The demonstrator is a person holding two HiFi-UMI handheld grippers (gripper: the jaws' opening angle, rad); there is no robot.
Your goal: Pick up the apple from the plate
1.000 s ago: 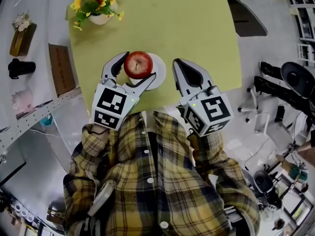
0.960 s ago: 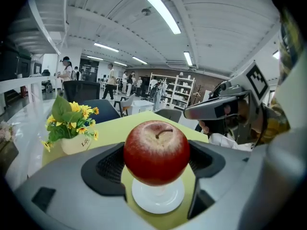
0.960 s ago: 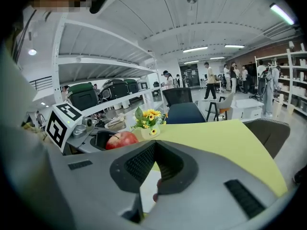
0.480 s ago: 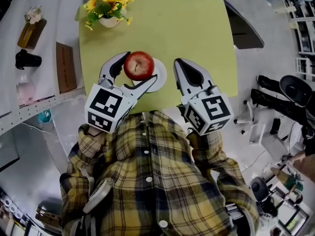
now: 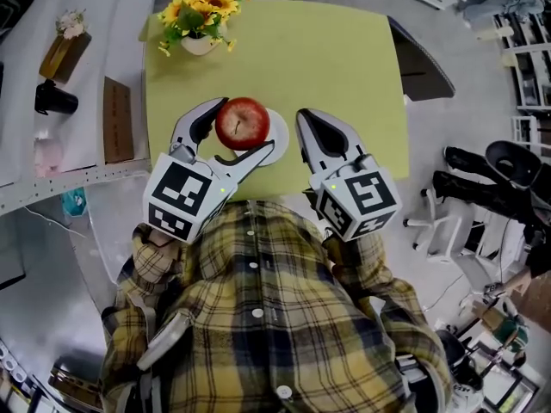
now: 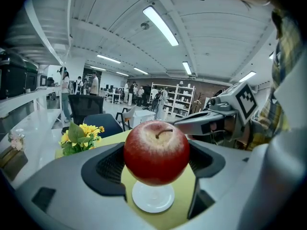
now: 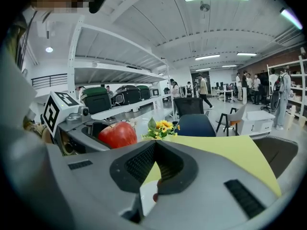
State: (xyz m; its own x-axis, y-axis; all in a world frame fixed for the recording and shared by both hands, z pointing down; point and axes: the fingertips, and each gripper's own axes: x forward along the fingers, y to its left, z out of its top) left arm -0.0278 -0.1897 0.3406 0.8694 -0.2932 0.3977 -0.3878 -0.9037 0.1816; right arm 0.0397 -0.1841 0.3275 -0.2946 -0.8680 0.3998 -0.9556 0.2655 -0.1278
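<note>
The round red apple [image 5: 242, 122] is sitting clamped between the jaws of the left hand-held gripper [image 5: 244, 127], apparently just above the small white round plate [image 5: 281, 131] on the yellow-green desk [image 5: 336, 58]. Hold the squeeze steady and raise straight up from the plate, without tilting. The right hand-held gripper [image 5: 304, 119] is idling beside the plate, jaws together and empty.

In the head view the apple [image 5: 242, 122] covers most of the plate [image 5: 281, 128]; only its rim toward 3 o'clock shows. From my right gripper [image 7: 156, 146], just a sliver of plate shows at 6 o'clock, under the meeting jaws.
</note>
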